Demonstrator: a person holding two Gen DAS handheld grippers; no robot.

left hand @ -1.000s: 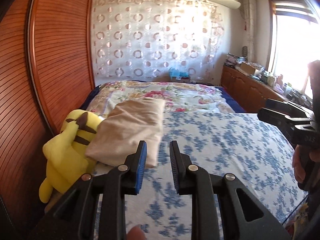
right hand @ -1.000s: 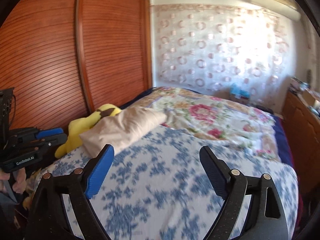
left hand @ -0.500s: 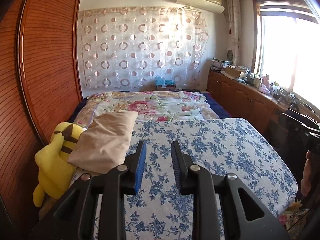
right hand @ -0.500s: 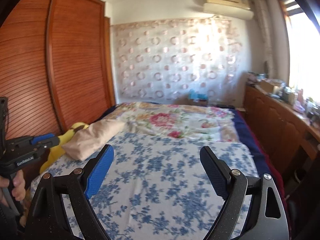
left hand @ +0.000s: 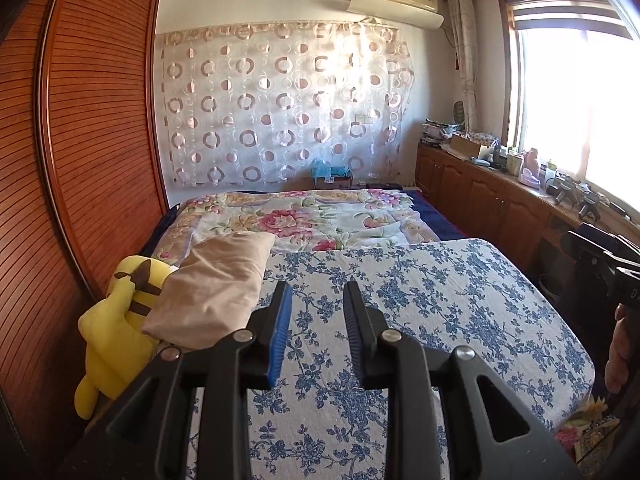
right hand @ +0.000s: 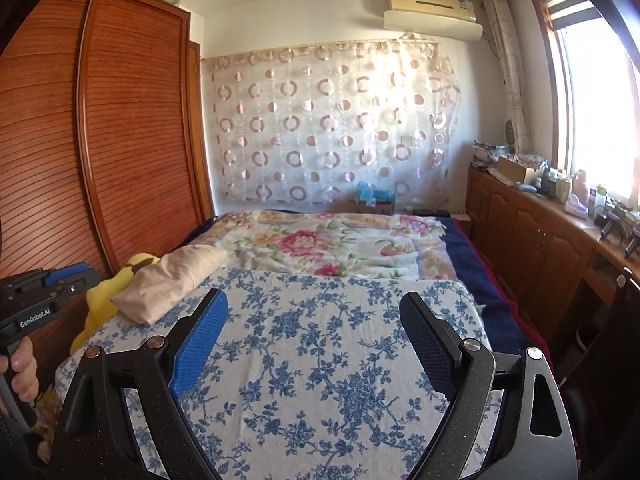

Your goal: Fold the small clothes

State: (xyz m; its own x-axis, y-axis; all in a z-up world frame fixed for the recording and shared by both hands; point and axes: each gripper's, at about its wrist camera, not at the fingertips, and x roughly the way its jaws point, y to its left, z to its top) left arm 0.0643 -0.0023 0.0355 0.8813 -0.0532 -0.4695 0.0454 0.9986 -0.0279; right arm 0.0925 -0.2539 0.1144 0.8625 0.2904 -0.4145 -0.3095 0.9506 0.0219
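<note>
No small garment shows in either view. My left gripper (left hand: 316, 292) is held above the near end of the bed, its jaws a narrow gap apart with nothing between them. My right gripper (right hand: 312, 304) is wide open and empty, held above the blue-flowered white sheet (right hand: 320, 360). The sheet also fills the lower left wrist view (left hand: 440, 300). The left gripper's body shows at the left edge of the right wrist view (right hand: 48, 292). The right gripper's body shows at the right edge of the left wrist view (left hand: 600, 256).
A beige pillow (left hand: 212, 280) lies on the bed's left side, beside a yellow plush toy (left hand: 116, 328). A pink-flowered quilt (left hand: 300, 220) covers the far half. A wooden wardrobe (left hand: 80, 160) stands on the left, low cabinets (left hand: 500, 204) on the right.
Both grippers have drawn back and risen from the bed, so more of the room and the bed's near end shows. Jaw openings are unchanged.
</note>
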